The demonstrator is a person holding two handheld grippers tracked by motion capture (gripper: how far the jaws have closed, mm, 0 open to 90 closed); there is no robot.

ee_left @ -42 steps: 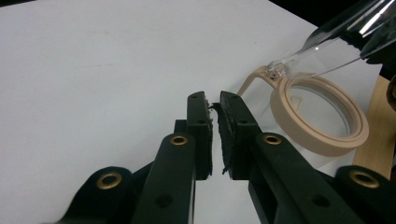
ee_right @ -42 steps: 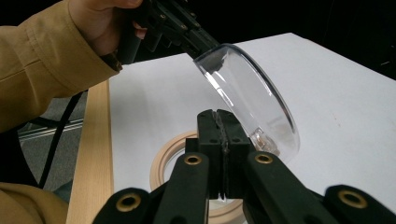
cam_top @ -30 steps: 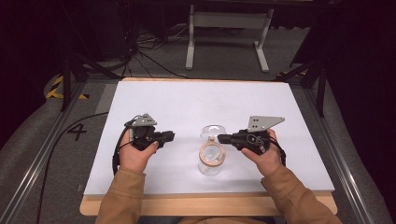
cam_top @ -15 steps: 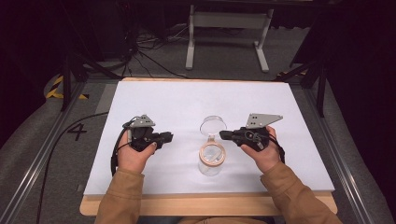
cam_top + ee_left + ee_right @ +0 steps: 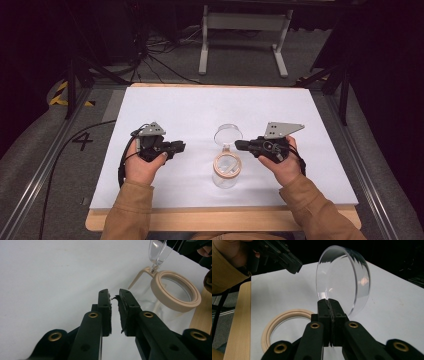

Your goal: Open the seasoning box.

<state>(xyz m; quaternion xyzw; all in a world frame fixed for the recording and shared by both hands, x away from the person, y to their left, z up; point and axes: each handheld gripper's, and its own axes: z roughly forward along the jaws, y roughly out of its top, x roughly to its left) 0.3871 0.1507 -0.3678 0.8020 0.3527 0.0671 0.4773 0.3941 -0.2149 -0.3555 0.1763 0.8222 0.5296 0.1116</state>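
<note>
While pinched at its rim between the pressed-together jaws of the right gripper (image 5: 331, 305), stands tilted up off the jar (image 5: 226, 170) as a clear round lid (image 5: 343, 280), open side turned toward the left gripper (image 5: 175, 146). Seen from above at mid-table on the white mat (image 5: 200, 110), just beyond the jar and still joined to it by a tan hinge arm (image 5: 140, 275). Sits below and just in front of the lid with a tan ring (image 5: 176, 291) around its mouth and a clear body under it, close to the near wooden edge (image 5: 220, 220) of the table. Held by the right hand (image 5: 280, 162), with the grey plate (image 5: 282, 128) on top of that gripper and its tips reaching left to the lid's near rim. Rests to the left of the jar, well apart from it, in the left hand (image 5: 142, 165), pointing right toward the jar. Parted only by a narrow slit there, with frayed black pads (image 5: 123, 312) and nothing between them, above bare white mat. Shows again in the right gripper view as dark jaws at upper left beside a tan sleeve (image 5: 227, 272). Beyond the table, grey floor, cables (image 5: 150, 55) and a pale metal stand (image 5: 242, 30) in dim light.
</note>
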